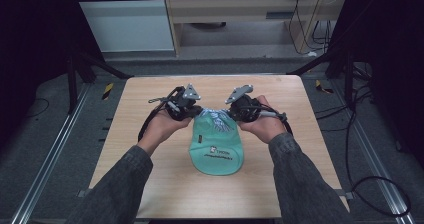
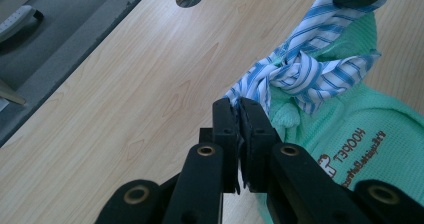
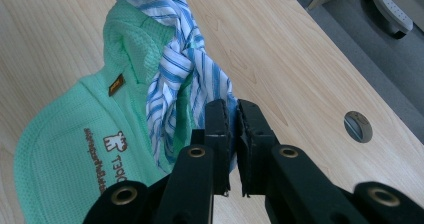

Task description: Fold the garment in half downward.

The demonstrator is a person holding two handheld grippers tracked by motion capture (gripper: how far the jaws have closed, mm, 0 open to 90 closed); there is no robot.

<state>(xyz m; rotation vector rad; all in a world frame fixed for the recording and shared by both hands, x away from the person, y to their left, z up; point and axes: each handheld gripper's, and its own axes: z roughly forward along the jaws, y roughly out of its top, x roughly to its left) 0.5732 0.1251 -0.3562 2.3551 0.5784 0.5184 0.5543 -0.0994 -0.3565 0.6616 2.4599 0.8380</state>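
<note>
A mint-green bib (image 1: 216,149) lies flat at the centre of the table (image 1: 150,174), printed side up, its blue-striped ties (image 1: 216,118) knotted at its twelve o'clock end. Each tool is clenched on one tie end: the left tool (image 1: 192,110) at ten o'clock of the knot, the right tool (image 1: 235,111) at two o'clock. That opposed grip looks meant to draw the knot tight. Both forearms angle inward, palms cupping the tools low over the wood.

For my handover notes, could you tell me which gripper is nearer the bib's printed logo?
Left, narrowly. The left gripper grips one striped tie end by the logo; the right gripper grips the other.
</note>
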